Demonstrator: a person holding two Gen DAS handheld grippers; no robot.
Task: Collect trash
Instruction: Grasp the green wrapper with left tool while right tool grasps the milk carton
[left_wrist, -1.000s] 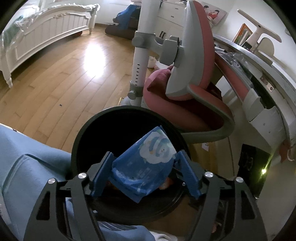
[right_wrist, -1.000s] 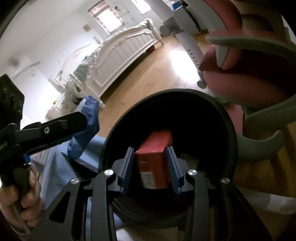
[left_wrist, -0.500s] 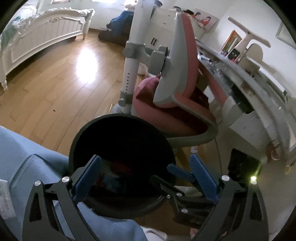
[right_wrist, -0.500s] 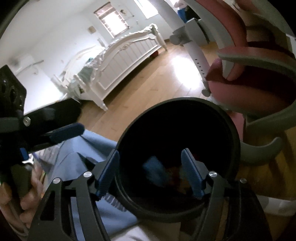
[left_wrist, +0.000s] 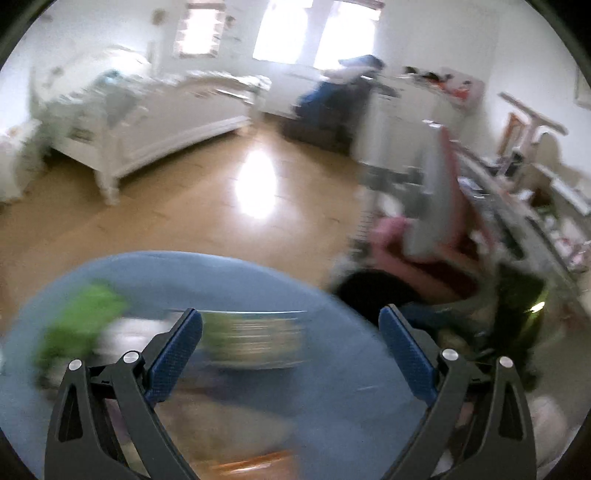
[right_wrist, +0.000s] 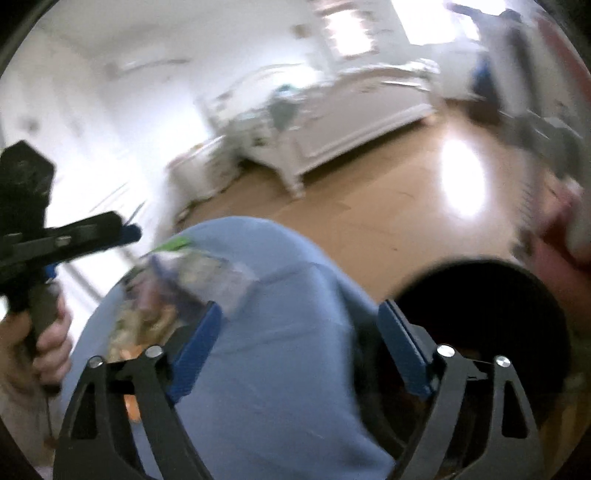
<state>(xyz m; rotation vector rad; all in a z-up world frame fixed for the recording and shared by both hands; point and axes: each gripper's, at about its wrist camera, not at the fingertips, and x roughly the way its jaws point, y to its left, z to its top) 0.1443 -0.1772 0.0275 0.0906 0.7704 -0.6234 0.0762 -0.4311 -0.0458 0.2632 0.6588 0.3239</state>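
Both views are motion-blurred. My left gripper (left_wrist: 290, 325) is open and empty above a light blue cloth surface (left_wrist: 332, 376) that bears litter: a green wrapper (left_wrist: 81, 317) at the left and a pale green-and-white packet (left_wrist: 255, 339) between the fingers. The black round bin (left_wrist: 373, 295) lies to the right. My right gripper (right_wrist: 299, 328) is open and empty over the blue cloth (right_wrist: 288, 369). A heap of wrappers (right_wrist: 177, 288) lies left of it. The black bin (right_wrist: 491, 314) is at its right. The left gripper also shows in the right wrist view (right_wrist: 129, 232).
A pink and grey chair (left_wrist: 436, 229) stands right behind the bin, with a cluttered desk (left_wrist: 517, 221) beyond. A white bed (left_wrist: 155, 122) stands at the far left across the wooden floor (left_wrist: 207, 221).
Both grippers opened and dropped the blue packet and the red box into the bin, then swung left and up, away from the bin and over the blue cloth with its litter.
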